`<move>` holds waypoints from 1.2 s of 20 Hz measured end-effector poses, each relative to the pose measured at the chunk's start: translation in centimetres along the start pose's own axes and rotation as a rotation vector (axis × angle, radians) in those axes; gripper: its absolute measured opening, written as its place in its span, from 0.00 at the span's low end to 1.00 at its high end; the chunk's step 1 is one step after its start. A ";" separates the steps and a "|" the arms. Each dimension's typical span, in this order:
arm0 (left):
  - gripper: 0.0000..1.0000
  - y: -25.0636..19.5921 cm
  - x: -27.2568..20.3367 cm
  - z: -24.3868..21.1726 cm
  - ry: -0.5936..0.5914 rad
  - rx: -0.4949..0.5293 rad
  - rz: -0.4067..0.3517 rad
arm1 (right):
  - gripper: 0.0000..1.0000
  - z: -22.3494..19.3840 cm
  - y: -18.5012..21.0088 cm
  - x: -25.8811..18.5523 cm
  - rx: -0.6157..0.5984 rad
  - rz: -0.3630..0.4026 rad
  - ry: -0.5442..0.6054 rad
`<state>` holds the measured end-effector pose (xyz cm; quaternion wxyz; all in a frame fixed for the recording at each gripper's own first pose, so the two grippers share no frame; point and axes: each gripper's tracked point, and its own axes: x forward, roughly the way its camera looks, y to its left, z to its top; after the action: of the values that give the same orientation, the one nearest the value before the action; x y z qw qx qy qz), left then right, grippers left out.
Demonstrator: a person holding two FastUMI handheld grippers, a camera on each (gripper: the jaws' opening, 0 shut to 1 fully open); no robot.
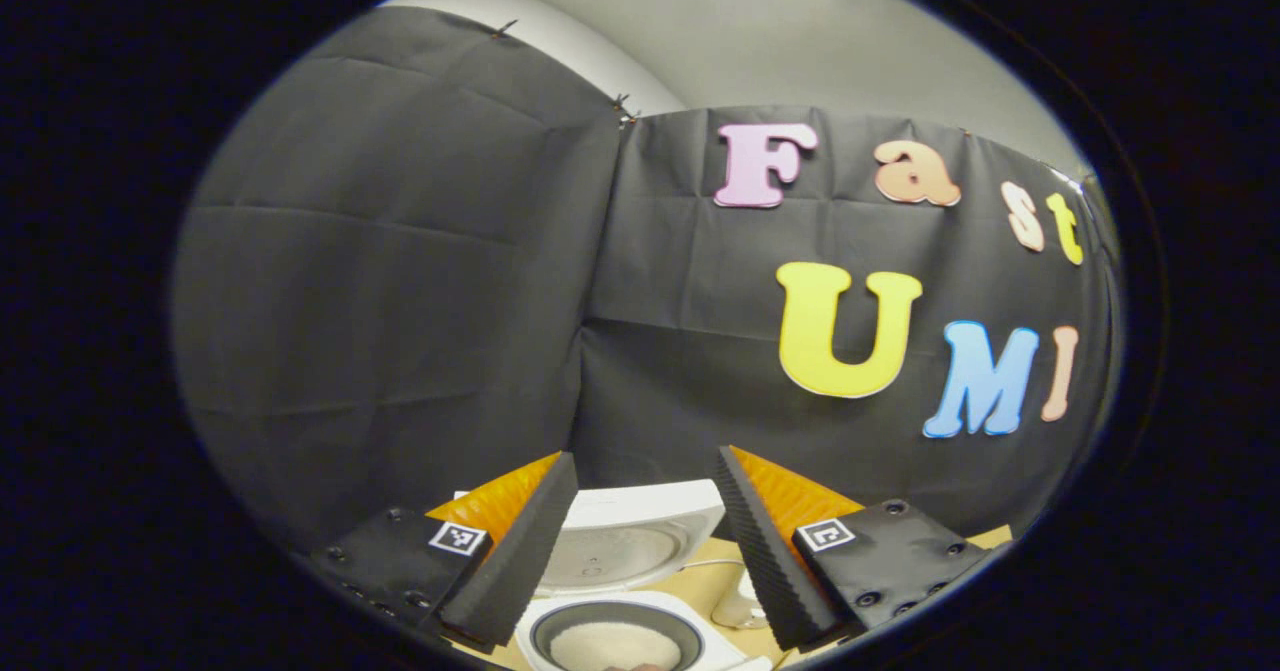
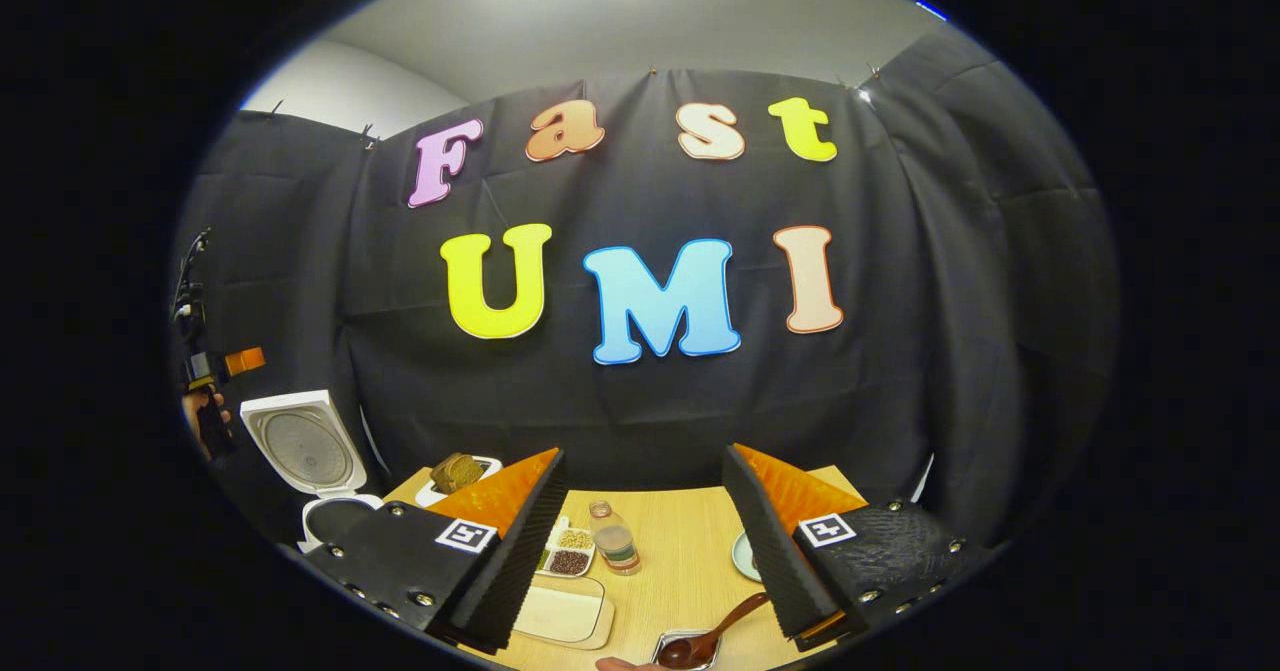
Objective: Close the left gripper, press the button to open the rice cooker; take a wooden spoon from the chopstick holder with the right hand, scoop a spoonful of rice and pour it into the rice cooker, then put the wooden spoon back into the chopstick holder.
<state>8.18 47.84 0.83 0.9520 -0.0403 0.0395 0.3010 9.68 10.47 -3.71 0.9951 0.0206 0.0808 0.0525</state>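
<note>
Rice cooker [image 1: 625, 591] with lid raised stands on my wooden surface [image 2: 690, 561], white rice inside its pot, beneath my left gripper [image 1: 645, 541], whose fingers are spread apart. My right gripper [image 2: 645, 541] is likewise agape, holding nothing. Wooden spoon [image 2: 712, 636] lies in a small metal tray [image 2: 668, 641] just below it.

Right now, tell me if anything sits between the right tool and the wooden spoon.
Nothing visible does. The right tool is open above the table, and the wooden spoon lies just below its fingers, bowl end in a small metal tray, with only bare tabletop between.
</note>
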 end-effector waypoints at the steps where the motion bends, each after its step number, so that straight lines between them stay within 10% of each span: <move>1: 0.97 0.5 1.4 0.1 0.008 -0.014 0.016 | 0.94 -0.2 -0.2 0.3 0.002 -0.001 0.005; 10: 0.98 2.3 12.9 -5.4 0.177 0.054 0.132 | 0.94 -1.3 -1.4 2.6 -0.011 -0.017 0.042; 24: 0.93 2.6 13.4 -7.7 0.216 0.103 0.192 | 0.94 -1.0 -1.0 2.5 -0.016 0.014 0.020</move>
<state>17.22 56.78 -8.31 0.9099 -0.0196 0.1605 0.3820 12.11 9.82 -5.14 0.9940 0.0127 0.0900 0.0601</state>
